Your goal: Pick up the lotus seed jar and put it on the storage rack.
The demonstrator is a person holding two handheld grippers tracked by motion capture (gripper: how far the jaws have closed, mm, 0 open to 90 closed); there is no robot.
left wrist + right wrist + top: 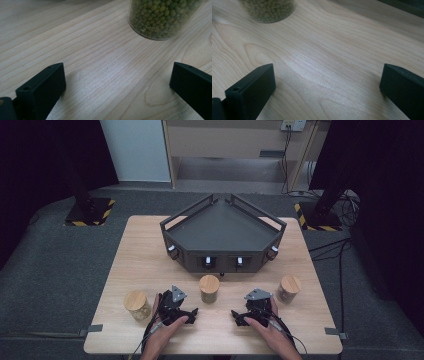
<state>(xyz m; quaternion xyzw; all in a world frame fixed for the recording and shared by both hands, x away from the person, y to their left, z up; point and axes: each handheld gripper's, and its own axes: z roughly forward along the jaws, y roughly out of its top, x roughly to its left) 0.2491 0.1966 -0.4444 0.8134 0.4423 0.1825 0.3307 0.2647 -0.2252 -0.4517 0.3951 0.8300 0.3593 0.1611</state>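
Nearest, left gripper (176, 306) and right gripper (254, 309), each in a hand, resting low on the wooden table (120, 270); jaws of both wide apart, with only bare wood between. Just beyond, between the two, middle jar (209, 288) of green beans, upright, with wooden lid. Left jar (137, 305) beside the left gripper, right jar (289, 288) beside the right gripper. Farther back, dark angular tray (222, 227).
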